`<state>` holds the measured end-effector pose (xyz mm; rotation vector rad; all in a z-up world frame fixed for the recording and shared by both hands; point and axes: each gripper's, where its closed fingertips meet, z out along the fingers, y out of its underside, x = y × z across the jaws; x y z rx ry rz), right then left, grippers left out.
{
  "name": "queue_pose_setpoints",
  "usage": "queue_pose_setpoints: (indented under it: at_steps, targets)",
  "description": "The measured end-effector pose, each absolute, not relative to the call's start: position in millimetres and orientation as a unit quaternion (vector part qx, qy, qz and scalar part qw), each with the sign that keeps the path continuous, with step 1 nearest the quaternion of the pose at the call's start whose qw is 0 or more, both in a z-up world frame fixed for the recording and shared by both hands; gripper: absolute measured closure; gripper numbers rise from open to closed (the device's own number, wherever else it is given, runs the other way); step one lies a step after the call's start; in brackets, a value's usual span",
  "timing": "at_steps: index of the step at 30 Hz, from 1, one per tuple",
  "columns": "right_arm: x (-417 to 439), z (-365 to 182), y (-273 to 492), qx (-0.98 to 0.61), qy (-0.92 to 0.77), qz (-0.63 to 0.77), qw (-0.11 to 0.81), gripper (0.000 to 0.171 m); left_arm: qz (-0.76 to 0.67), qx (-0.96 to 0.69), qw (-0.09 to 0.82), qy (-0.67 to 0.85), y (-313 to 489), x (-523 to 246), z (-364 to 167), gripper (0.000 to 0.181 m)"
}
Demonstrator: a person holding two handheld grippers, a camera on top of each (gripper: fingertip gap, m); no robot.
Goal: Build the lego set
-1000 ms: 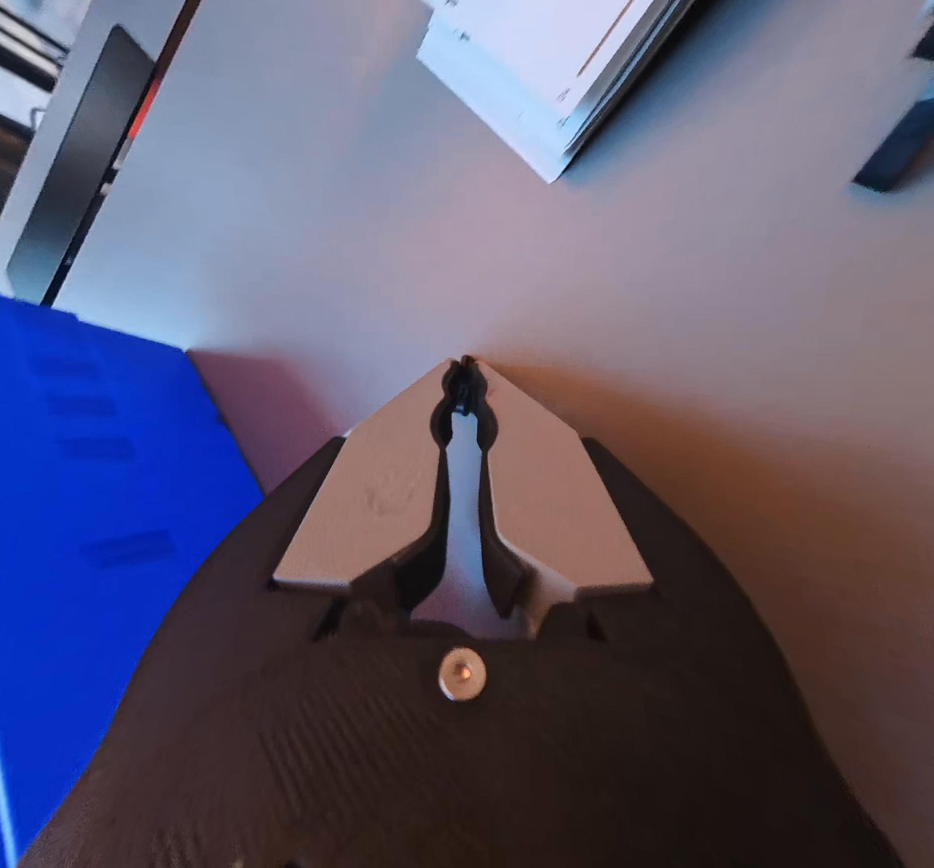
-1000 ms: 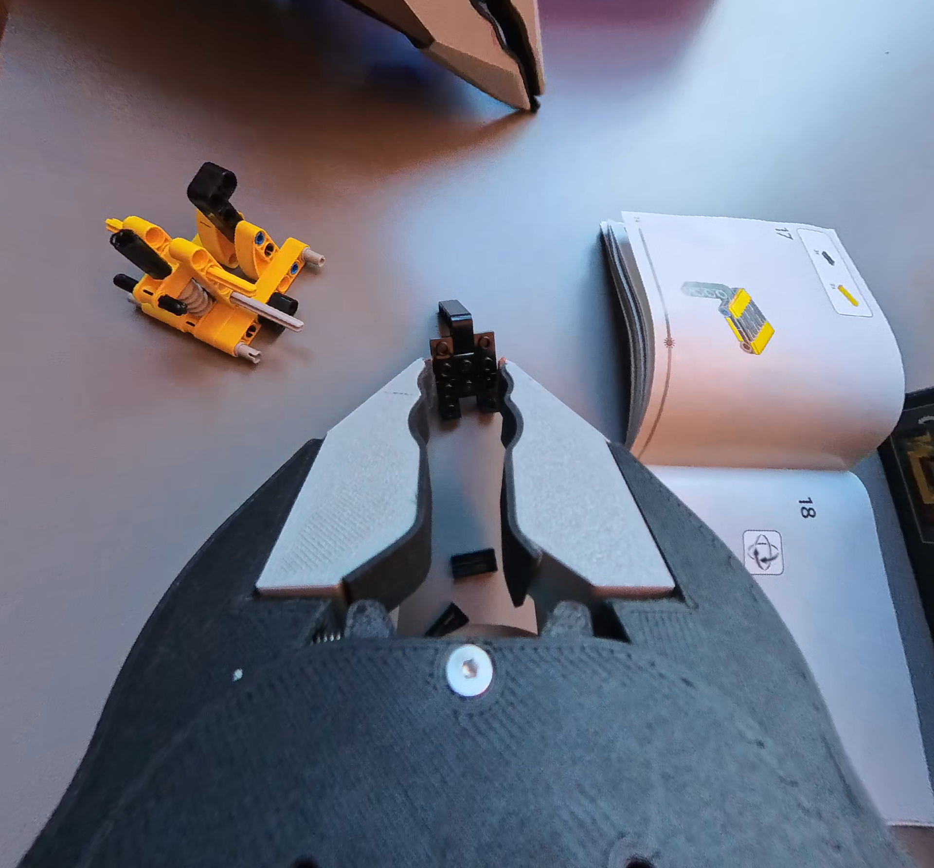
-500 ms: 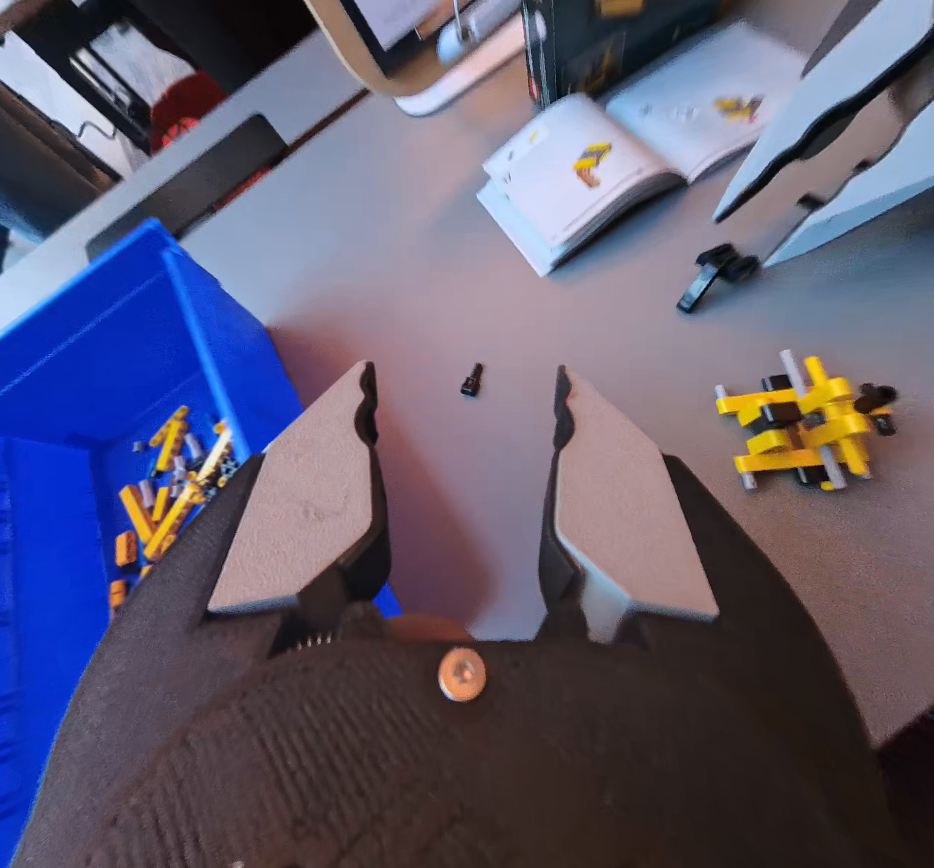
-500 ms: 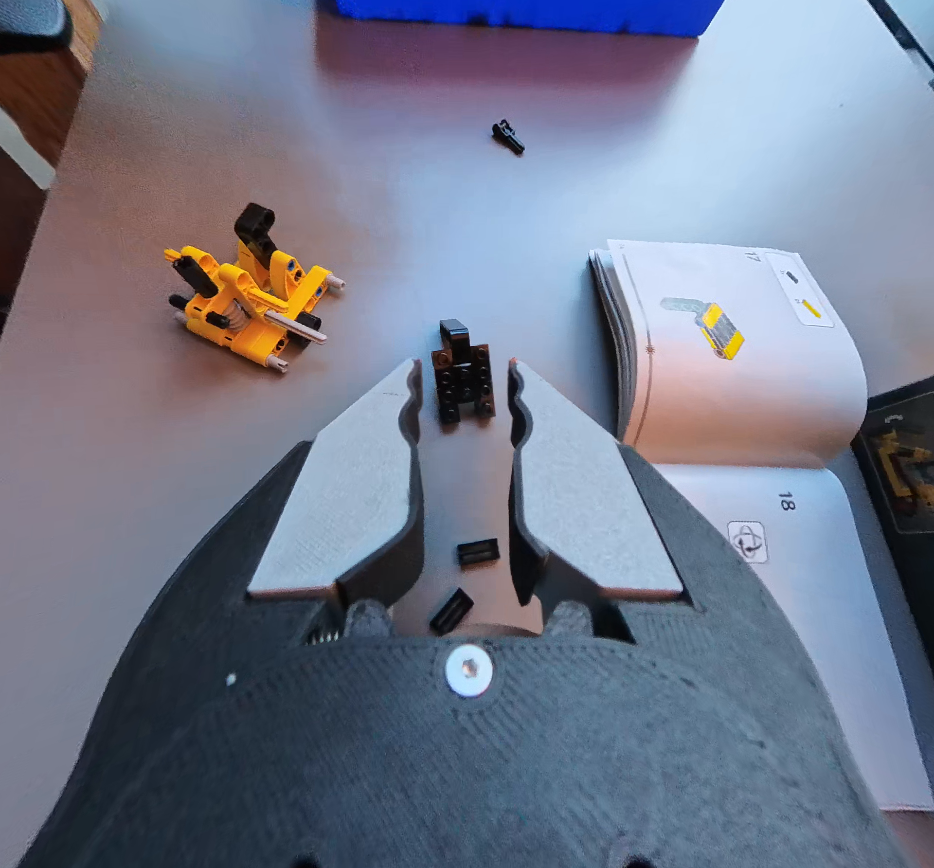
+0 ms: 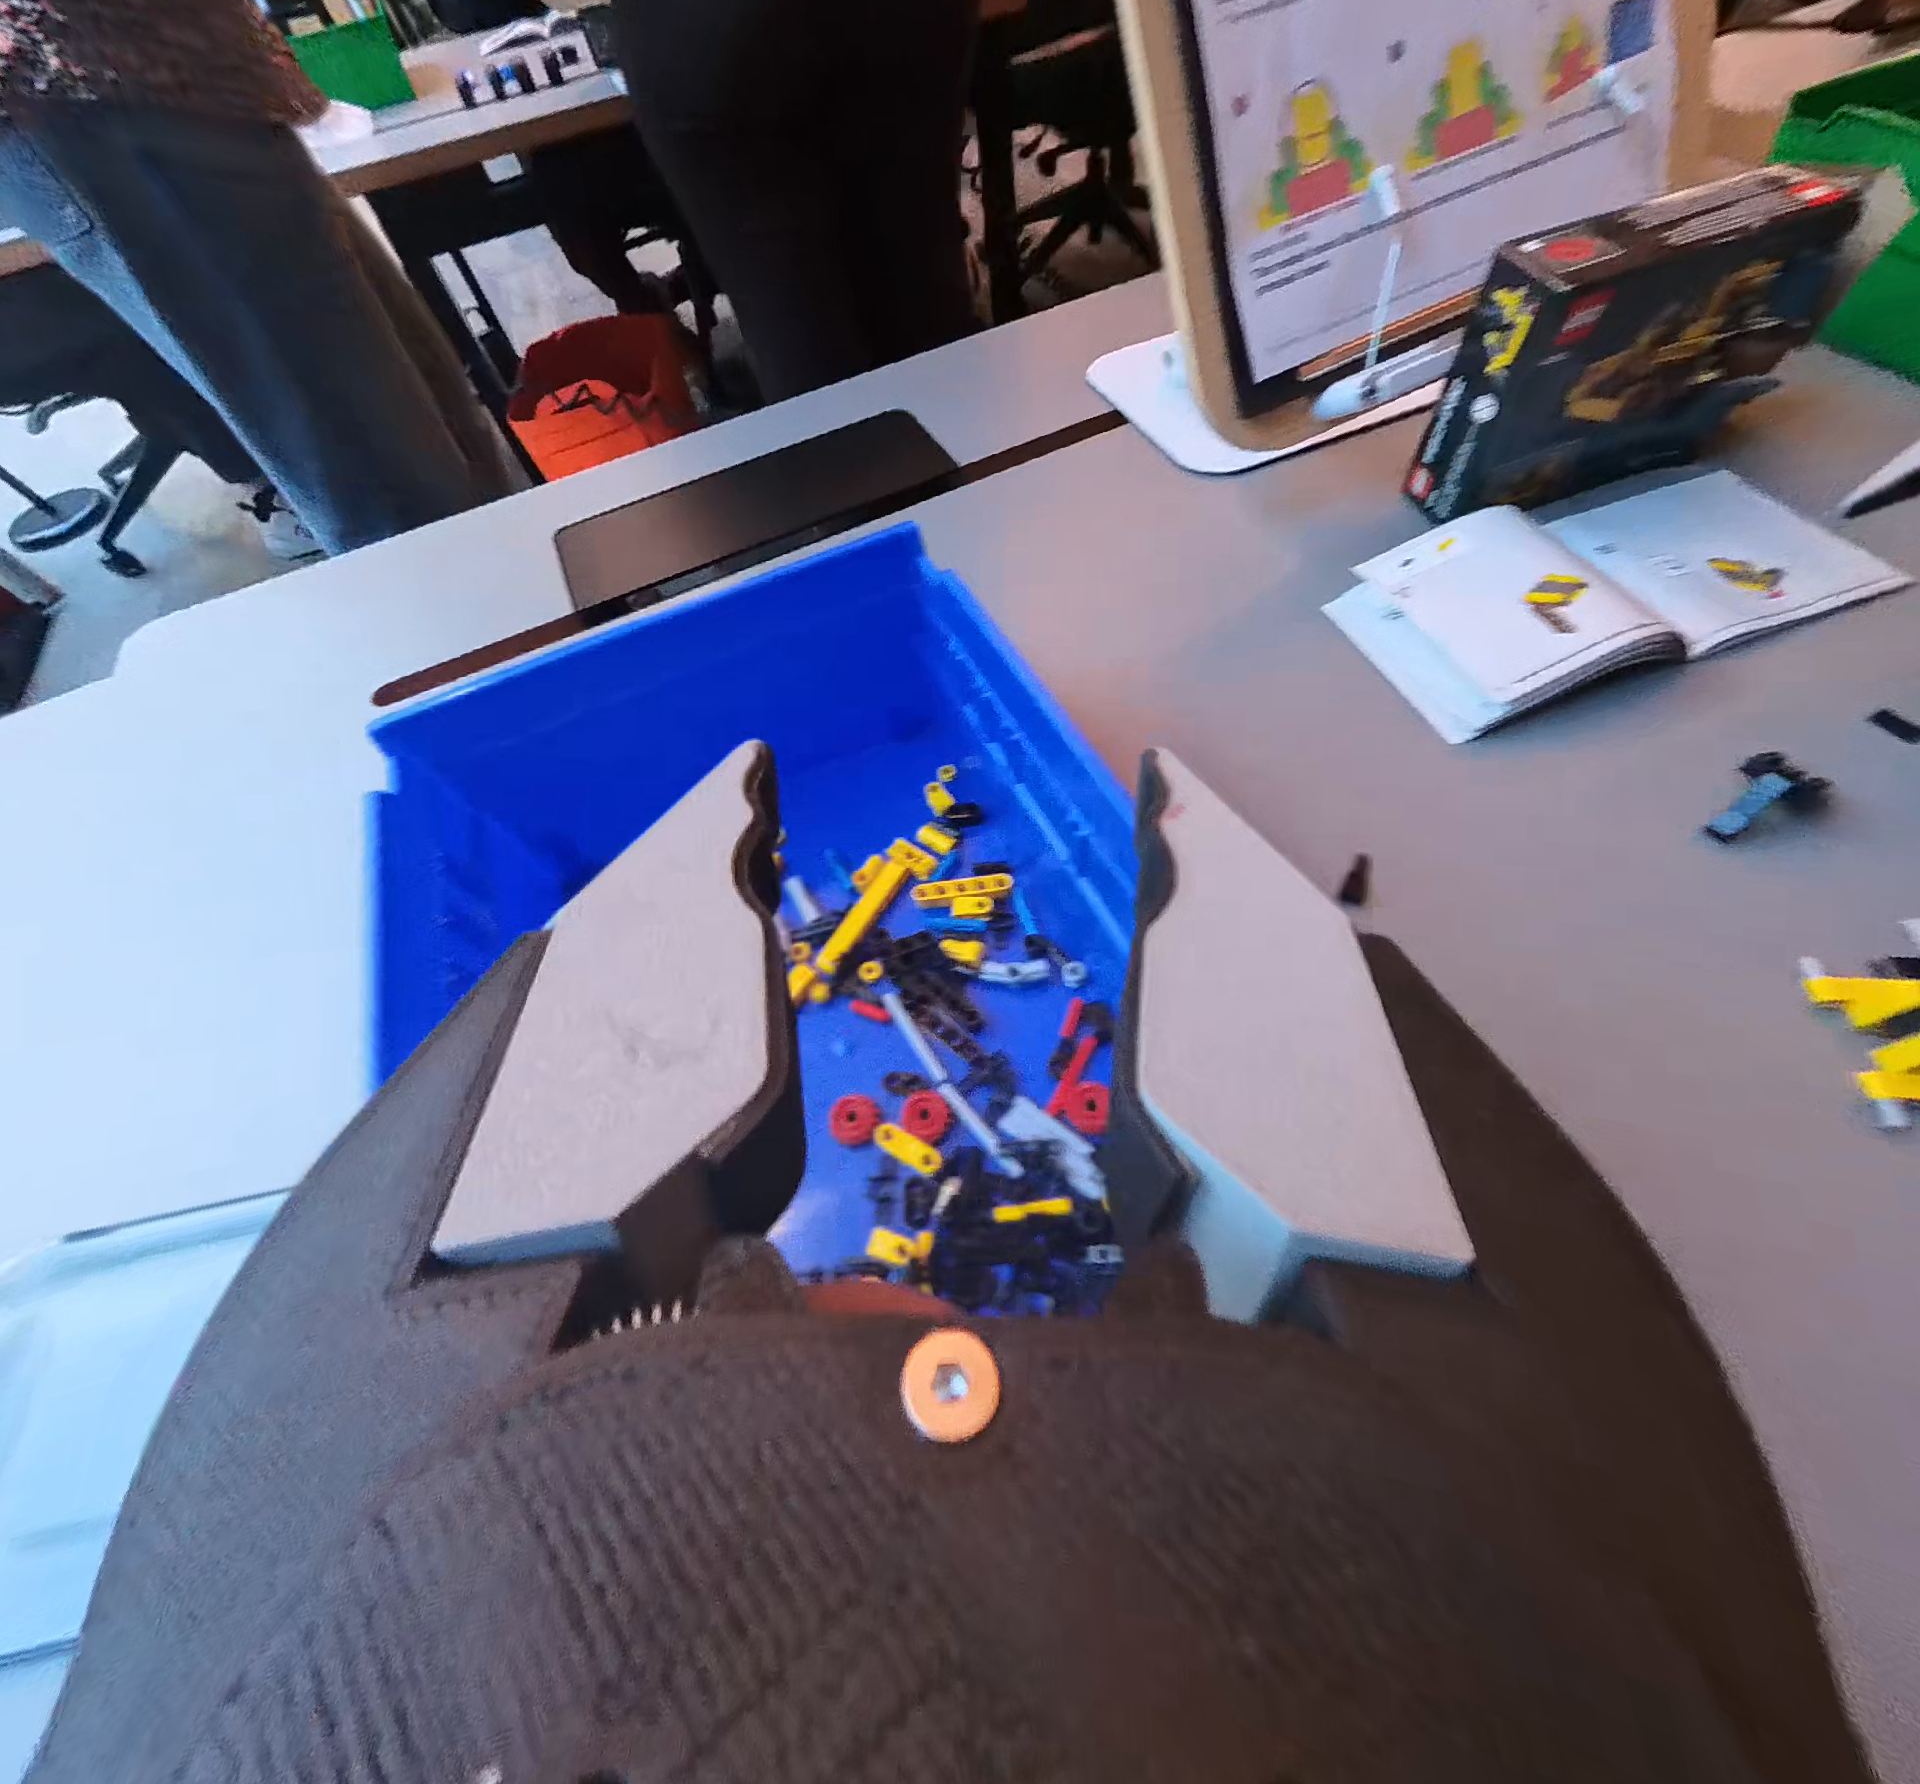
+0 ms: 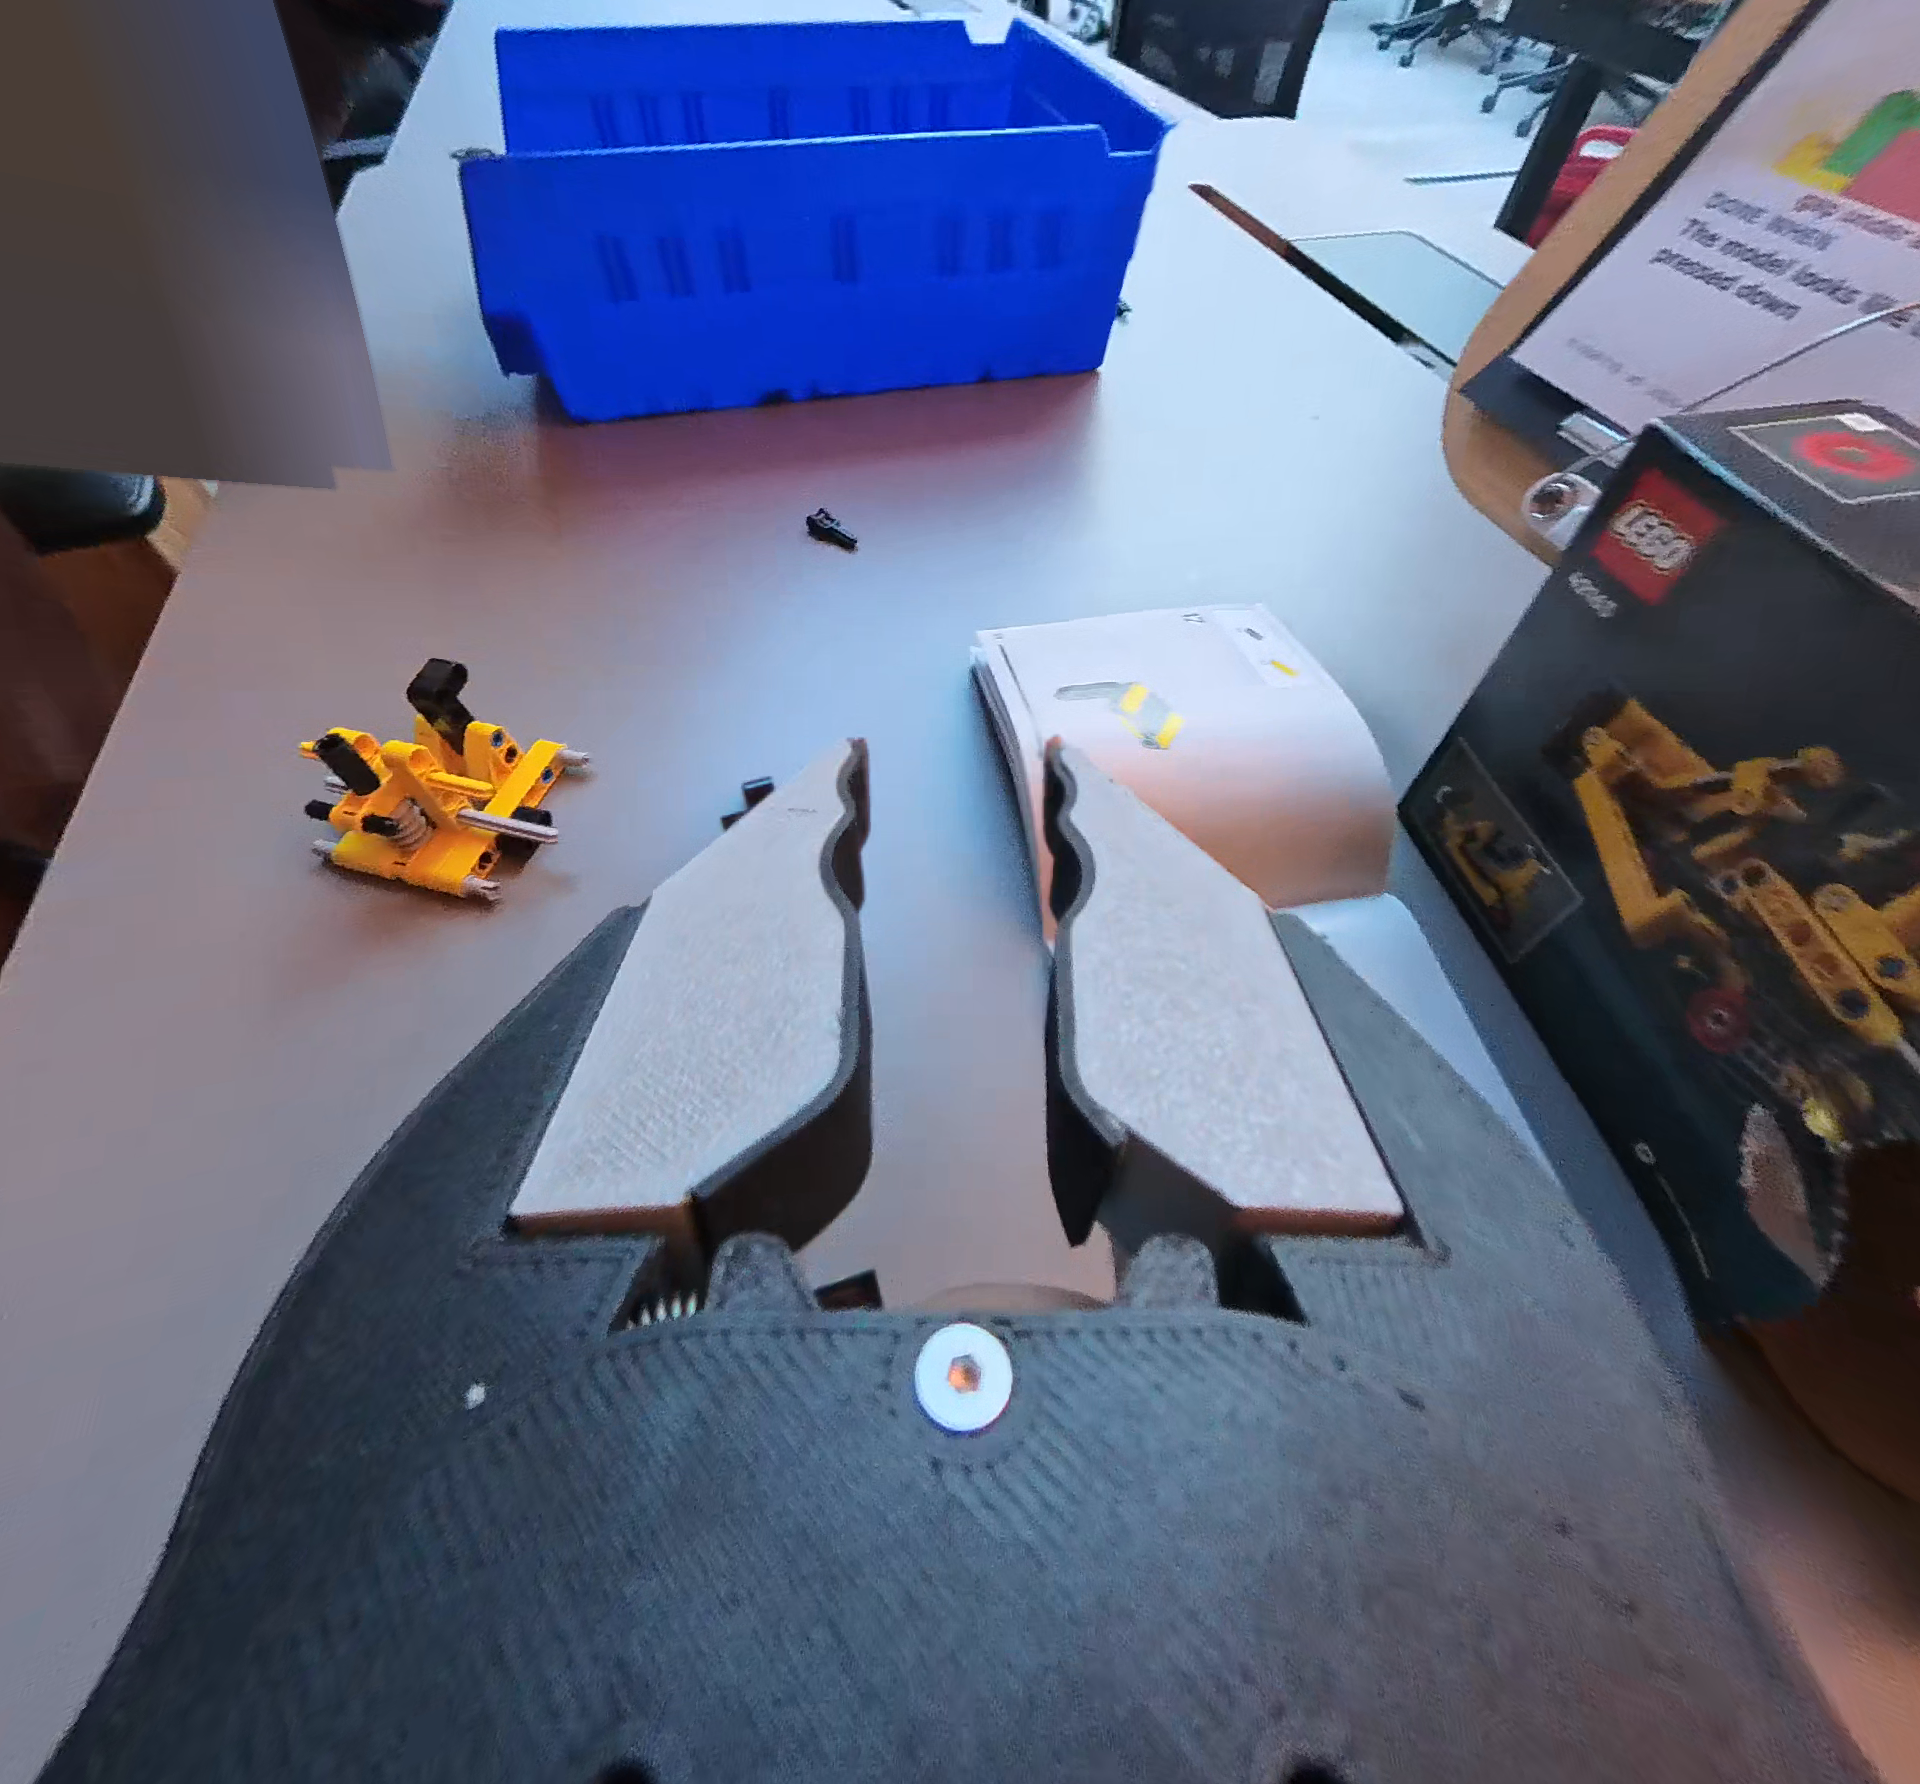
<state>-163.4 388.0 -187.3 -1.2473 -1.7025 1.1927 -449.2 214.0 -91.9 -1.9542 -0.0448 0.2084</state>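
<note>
Left wrist view. My left gripper (image 5: 951,778) hung over the blue bin (image 5: 665,695), jaws spread wide, holding nothing. Between the fingers lay the bin's contents: loose lego pieces (image 5: 935,1038), yellow beams, black pins, red round parts, grey axles, heaped toward the near end. The bin stood on a grey table (image 5: 1226,612). To the right lay the open instruction booklet (image 5: 1538,622); behind it the black set box (image 5: 1621,352) stood on edge, and behind that a standing display board (image 5: 1413,103) on a white foot. A small black sub-assembly (image 5: 1761,794) lay near the right edge, blurred, and the yellow chassis assembly (image 5: 1870,1028) was cut off by the frame. A black pin (image 5: 1354,877) showed just past my right finger. People stood beyond the table.

Right wrist view. My right gripper (image 6: 951,768) was released, jaws apart with bare tabletop (image 6: 935,508) between them, gripping nothing. The yellow chassis assembly (image 6: 436,794) sat to the left, well apart from my fingers. A black piece (image 6: 753,794) peeked out just beside my left finger, mostly hidden. The black pin (image 6: 831,529) lay alone between me and the blue bin (image 6: 800,269). The booklet (image 6: 1195,726) lay open to the right, partly under my right finger (image 6: 1174,986); the set box (image 6: 1683,851) stood at the far right, the display board (image 6: 1766,228) behind it.
</note>
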Motion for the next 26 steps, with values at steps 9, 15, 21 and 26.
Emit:
queue_pose_setpoints:
  at_steps: [9,15,21,26]
  targets:
    - [-162,-193,407,-0.500,-0.645,0.446,0.367,0.143,0.065,-0.874,0.480,-0.031,232,-539,-116,0.117]
    - [-166,-203,415,-0.520,-0.636,0.441,0.363,0.143,0.054,-0.933,0.356,0.012,252,-543,-156,0.126]
    - [-168,-208,422,-0.532,-0.628,0.430,0.370,0.144,0.075,-0.944,0.320,0.037,280,-553,-152,0.127]
    - [-166,-207,435,-0.548,-0.609,0.425,0.385,0.143,0.123,-0.944,0.304,0.036,286,-563,-136,0.127]
